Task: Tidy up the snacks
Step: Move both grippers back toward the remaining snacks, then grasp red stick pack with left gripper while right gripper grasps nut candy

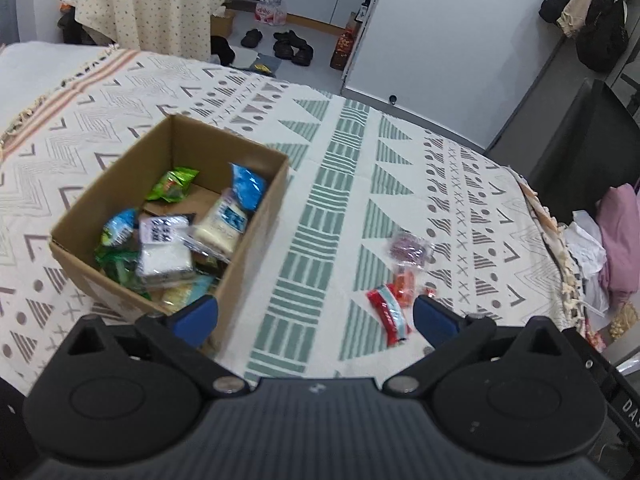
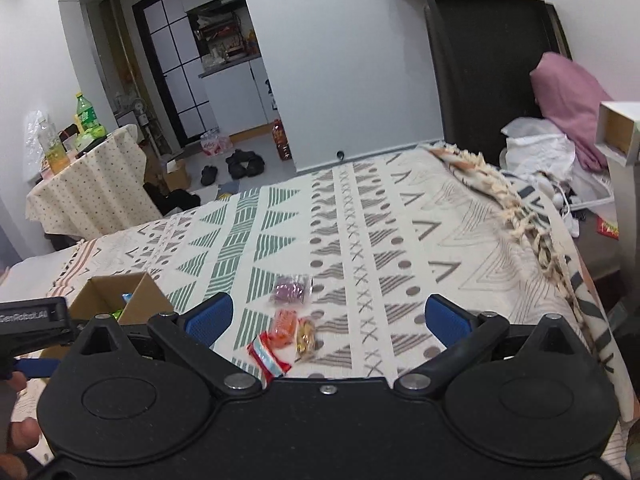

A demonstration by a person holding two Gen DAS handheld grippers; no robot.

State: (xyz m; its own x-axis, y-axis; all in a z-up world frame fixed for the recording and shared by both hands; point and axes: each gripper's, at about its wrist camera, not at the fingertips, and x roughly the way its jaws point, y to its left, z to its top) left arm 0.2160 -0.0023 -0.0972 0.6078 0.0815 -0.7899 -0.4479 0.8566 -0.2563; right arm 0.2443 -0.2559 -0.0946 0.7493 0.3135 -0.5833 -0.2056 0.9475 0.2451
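here we hold both tongs spread wide with nothing between them: left tongs [image 1: 315, 314], right tongs [image 2: 328, 318]. the cardboard box [image 1: 256, 236] of snacks sits toward the bed's [image 1: 400, 152] left edge; a red packet [image 1: 389, 314], orange packet [image 1: 404, 282] and purple packet [image 1: 409, 249] lie on the blanket mid-bed.

One cardboard box [image 1: 120, 200] is sitting at centre left of the left wrist view, holding about nine snack packets, a rough count since they are overlapping. Four loose packets are lying on the blanket at lower centre of the right wrist view: one purple [image 2: 291, 289], one orange [image 2: 285, 328], one red-and-white [image 2: 267, 356], one yellowish [image 2: 306, 338].
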